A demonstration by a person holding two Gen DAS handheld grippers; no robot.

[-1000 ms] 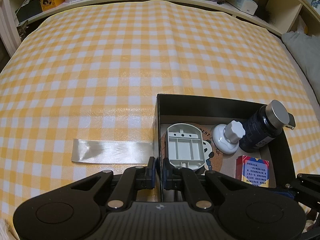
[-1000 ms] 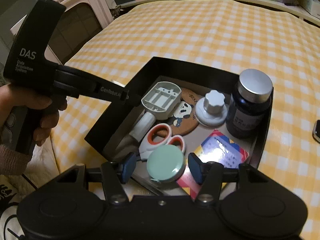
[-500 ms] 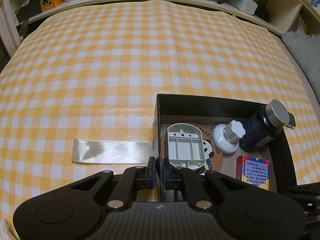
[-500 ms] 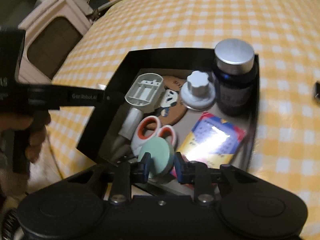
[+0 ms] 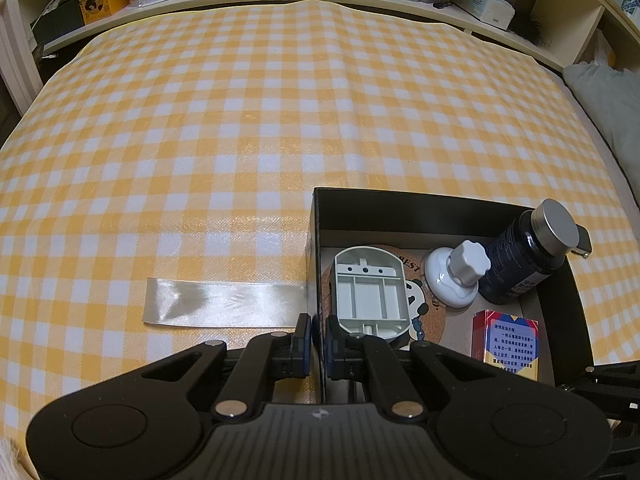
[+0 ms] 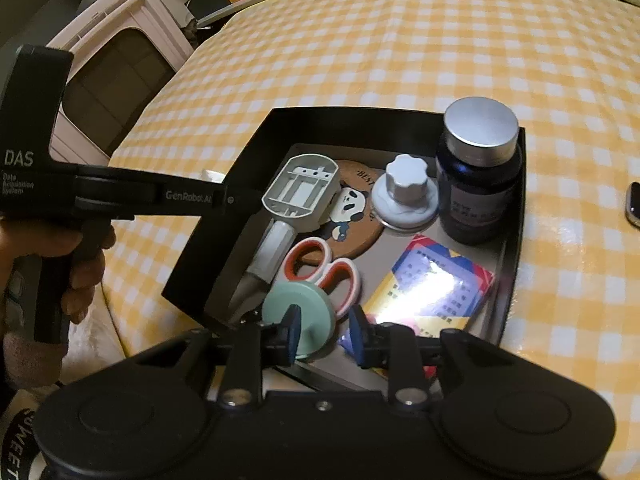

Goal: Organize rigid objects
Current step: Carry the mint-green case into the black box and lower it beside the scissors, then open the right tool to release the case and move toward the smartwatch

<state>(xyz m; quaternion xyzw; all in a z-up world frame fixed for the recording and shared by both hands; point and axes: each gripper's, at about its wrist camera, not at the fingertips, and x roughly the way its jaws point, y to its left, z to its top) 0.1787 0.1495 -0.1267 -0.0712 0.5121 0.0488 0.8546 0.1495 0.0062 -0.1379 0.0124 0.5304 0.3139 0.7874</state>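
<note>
The left gripper (image 6: 236, 200) reads "DAS", "Data Acquisition System" and "GenRobot.AI"; its jaws are clamped on the left wall of the black box (image 5: 318, 240). In the box a cork coaster (image 6: 356, 216) shows a panda and "BEST". The mint-green disc (image 6: 308, 308), round and flat-faced, lies at the box's near edge beside orange-handled scissors (image 6: 320, 268). The right gripper (image 6: 325, 330) has its jaws a little apart; its left pad overlaps the disc, and I cannot tell whether it touches.
</note>
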